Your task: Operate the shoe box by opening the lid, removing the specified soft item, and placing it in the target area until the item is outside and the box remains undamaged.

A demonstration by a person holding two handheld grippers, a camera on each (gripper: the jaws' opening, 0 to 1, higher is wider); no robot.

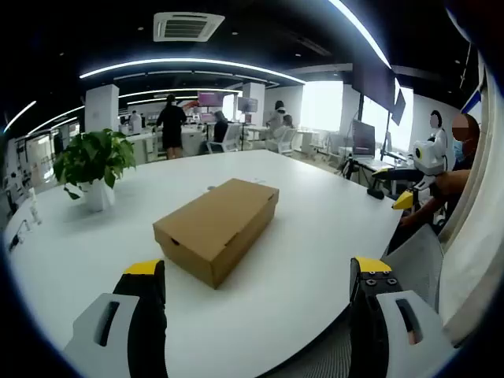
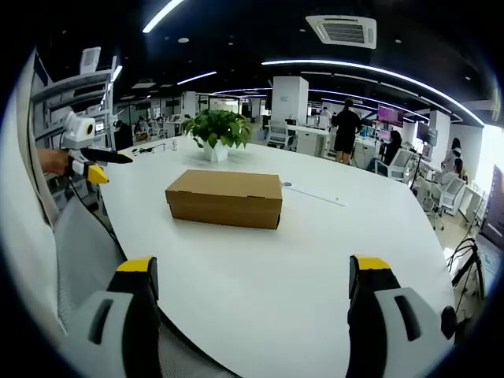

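Note:
A closed brown cardboard shoe box [image 1: 216, 228] lies on the white table [image 1: 315, 228], its lid down and its short end towards me. My left gripper [image 1: 258, 272] is open, short of the box and touching nothing. In the right gripper view the box [image 2: 224, 197] shows its long side. My right gripper [image 2: 252, 268] is open too, well back from the box over the table [image 2: 260, 299]. The right gripper [image 1: 409, 197] also appears at the right edge of the left gripper view, and the left gripper [image 2: 87, 157] at the left edge of the right gripper view. The box's contents are hidden.
A potted green plant [image 1: 94, 161] [image 2: 219, 130] stands on the table beyond the box. A grey mesh chair back [image 2: 79, 236] sits at the table's near edge. Several people [image 2: 345, 130] stand and sit at desks far behind.

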